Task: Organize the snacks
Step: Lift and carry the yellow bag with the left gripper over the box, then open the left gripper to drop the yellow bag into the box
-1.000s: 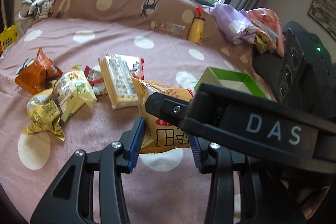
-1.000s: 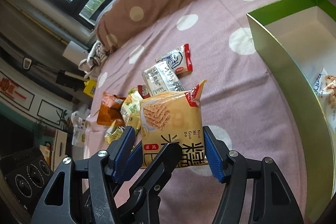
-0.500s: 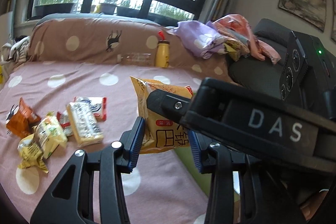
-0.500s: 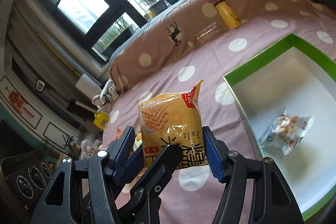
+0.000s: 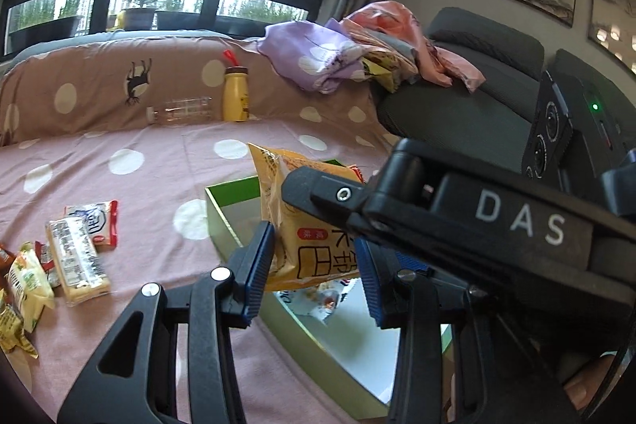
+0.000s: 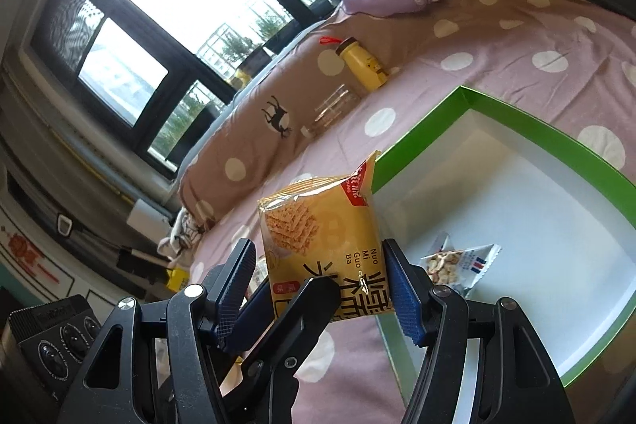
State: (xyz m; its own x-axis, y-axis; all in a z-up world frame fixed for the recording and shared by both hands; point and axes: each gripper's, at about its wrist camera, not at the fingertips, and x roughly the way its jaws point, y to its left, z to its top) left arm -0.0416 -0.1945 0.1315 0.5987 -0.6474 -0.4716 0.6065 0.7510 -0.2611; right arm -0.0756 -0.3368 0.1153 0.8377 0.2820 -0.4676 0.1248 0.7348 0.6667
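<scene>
A yellow rice-cracker packet [image 5: 306, 225] [image 6: 322, 237] hangs in the air over the near edge of a green box [image 5: 226, 193] [image 6: 516, 118] with a white inside. Both grippers hold it: my left gripper [image 5: 314, 265] is shut on its lower part, and my right gripper [image 6: 322, 289] is shut on it from the other side, crossing the left wrist view as a black arm marked DAS [image 5: 516, 221]. One white snack packet [image 6: 461, 261] [image 5: 318, 299] lies in the box.
Several loose snack packets [image 5: 75, 257] lie on the pink dotted bedspread at the left. A yellow bottle [image 5: 235, 94] and a clear bottle [image 5: 183, 110] rest against the brown bolster. Bundled clothes [image 5: 357, 58] and a dark sofa are at the back right.
Both grippers have carried the yellow packet to the right, from above the loose snacks to above the green box. The box and its white packet have come into full view.
</scene>
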